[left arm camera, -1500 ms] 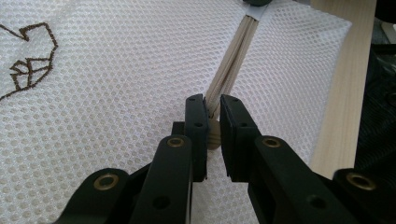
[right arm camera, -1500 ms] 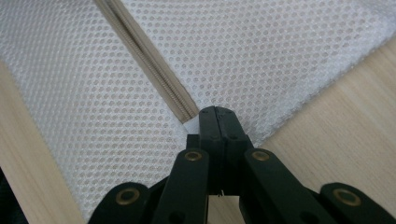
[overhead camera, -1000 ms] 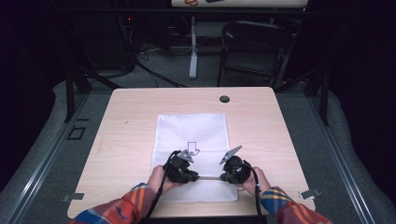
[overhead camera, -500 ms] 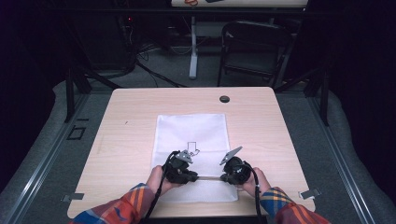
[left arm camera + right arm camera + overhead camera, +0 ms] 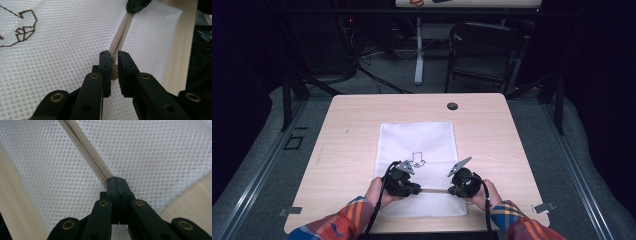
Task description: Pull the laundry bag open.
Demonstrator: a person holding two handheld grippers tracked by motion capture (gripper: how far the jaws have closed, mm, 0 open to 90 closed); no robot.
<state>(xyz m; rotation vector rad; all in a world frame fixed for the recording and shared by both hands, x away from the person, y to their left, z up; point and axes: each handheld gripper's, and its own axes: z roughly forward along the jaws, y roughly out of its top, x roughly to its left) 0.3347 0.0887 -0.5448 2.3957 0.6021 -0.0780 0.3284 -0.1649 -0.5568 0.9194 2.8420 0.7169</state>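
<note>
A: Support surface? 
B: Light wood table [image 5: 352,130] with rounded corners; a small dark round grommet [image 5: 452,106] sits near the far edge, right of centre.

A: Lying on it? 
B: One white mesh bag [image 5: 417,142], flat, from mid-tabletop to just short of the near edge, with a dark outline drawing [image 5: 417,160] at its middle.

No clear change vs earlier pics. Your L gripper [image 5: 113,56] + R gripper [image 5: 117,180]: no shift visible at high-view res. Zip tape [image 5: 122,35] btw the two jaw pairs: no new slack, no slip from either pair. Mesh bag [image 5: 417,140] under jaws: no new wrinkle, no shift.
</note>
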